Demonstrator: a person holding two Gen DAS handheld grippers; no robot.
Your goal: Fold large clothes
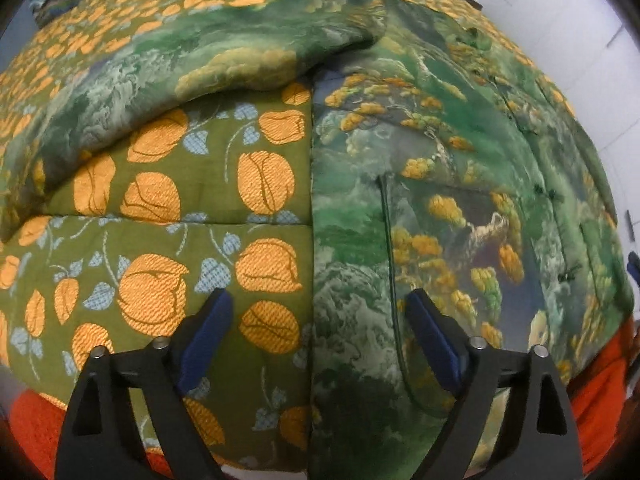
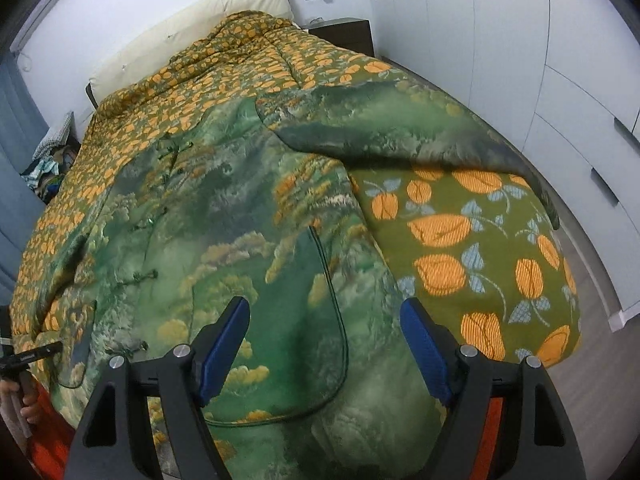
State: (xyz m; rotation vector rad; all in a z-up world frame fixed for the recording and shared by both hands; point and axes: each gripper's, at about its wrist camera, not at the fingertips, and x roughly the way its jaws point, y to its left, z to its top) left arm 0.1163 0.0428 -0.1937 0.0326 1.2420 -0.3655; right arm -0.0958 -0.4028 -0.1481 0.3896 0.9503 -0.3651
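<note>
Padded jacket (image 2: pixel 256 240), glossy landscape print

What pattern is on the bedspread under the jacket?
Orange flowers with pale blue leaves on olive green bedspread; clearest in the left wrist view.

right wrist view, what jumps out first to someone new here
A big green landscape-print jacket lies spread across the bed, one sleeve stretched out to the right. Under it is an olive quilt with orange flowers, running up to the cream headboard. The right gripper hovers above the jacket's hem, jaws open.
</note>
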